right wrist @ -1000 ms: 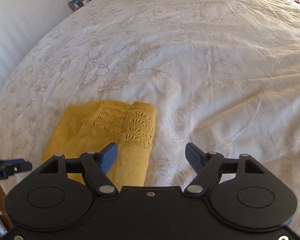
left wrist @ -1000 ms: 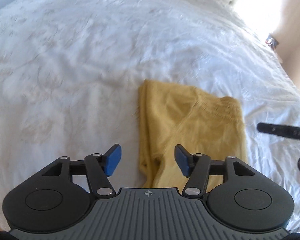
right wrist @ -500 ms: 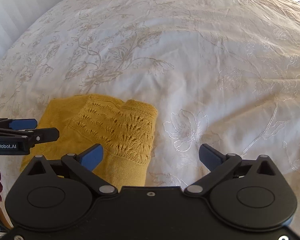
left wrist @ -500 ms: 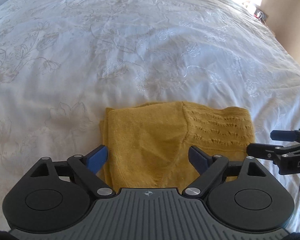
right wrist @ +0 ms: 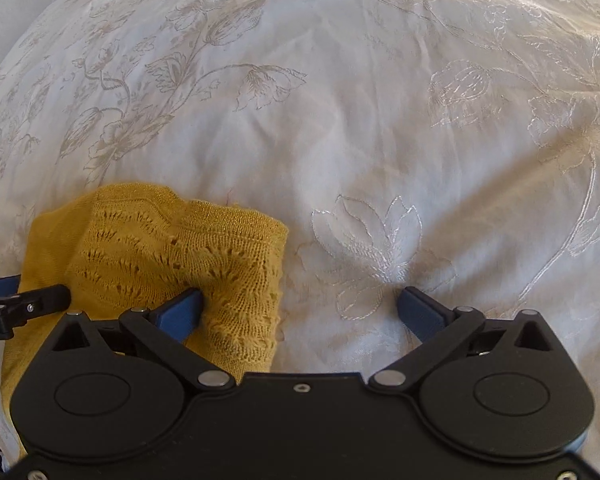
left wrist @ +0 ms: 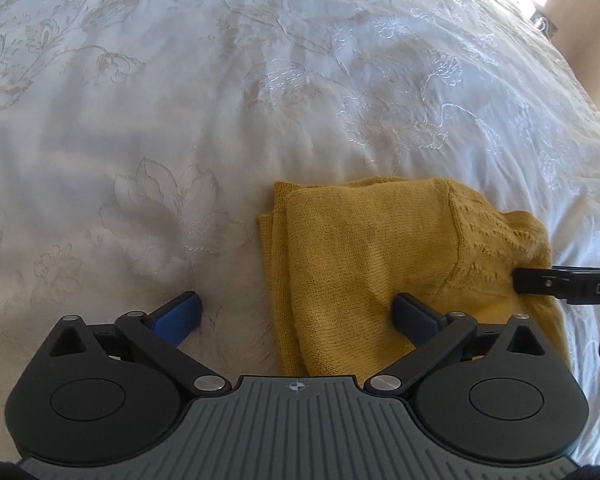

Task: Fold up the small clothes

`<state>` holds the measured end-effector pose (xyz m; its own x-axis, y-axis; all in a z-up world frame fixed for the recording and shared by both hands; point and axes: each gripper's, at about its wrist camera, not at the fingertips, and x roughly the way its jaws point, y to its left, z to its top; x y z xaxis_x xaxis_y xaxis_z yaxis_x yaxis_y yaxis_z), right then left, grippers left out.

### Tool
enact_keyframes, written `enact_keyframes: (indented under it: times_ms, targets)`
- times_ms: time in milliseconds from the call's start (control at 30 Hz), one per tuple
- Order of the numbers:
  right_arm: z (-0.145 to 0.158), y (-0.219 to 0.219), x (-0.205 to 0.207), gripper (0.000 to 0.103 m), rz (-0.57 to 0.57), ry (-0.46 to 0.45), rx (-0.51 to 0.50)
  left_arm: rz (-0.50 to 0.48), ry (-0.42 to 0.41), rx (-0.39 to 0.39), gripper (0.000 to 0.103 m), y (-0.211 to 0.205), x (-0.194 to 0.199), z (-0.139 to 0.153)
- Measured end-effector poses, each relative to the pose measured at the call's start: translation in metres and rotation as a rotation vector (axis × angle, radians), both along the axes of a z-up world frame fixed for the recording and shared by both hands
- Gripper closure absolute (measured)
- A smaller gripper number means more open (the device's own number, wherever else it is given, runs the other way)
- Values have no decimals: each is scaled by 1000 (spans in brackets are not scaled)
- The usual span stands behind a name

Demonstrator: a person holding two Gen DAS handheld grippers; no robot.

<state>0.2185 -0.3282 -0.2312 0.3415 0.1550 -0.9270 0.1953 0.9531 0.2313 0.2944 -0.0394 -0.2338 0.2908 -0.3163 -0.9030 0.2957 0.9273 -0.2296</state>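
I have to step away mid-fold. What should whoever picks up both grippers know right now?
Left gripper: open, straddling the left edge of the yellow knit garment.
Right gripper: open, straddling the garment's lacy right edge.
The garment lies already folded over on the white embroidered bedspread. Neither gripper holds it.
Left: probably grip both edges and make the next fold.

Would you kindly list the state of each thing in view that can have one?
yellow knit garment: folded into layers, lying flat on the bedspread.
left gripper: jaws open, straddling the garment's left edge.
right gripper: jaws open, straddling the garment's right edge.
bedspread: spread out, slightly creased.
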Motion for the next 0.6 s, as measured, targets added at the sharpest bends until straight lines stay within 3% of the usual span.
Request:
enact_keyframes:
  times_ms: [267, 400, 600]
  targets:
    - [22, -2, -6, 0, -38, -42, -49, -11, 12, -26, 0, 6, 4, 8]
    - [50, -4, -26, 0, -75, -114, -138, 4, -70, 14, 0, 15, 0, 27]
    - [98, 9, -60, 1, -95, -271, -204, 23, -184, -8, 0, 33, -17, 65]
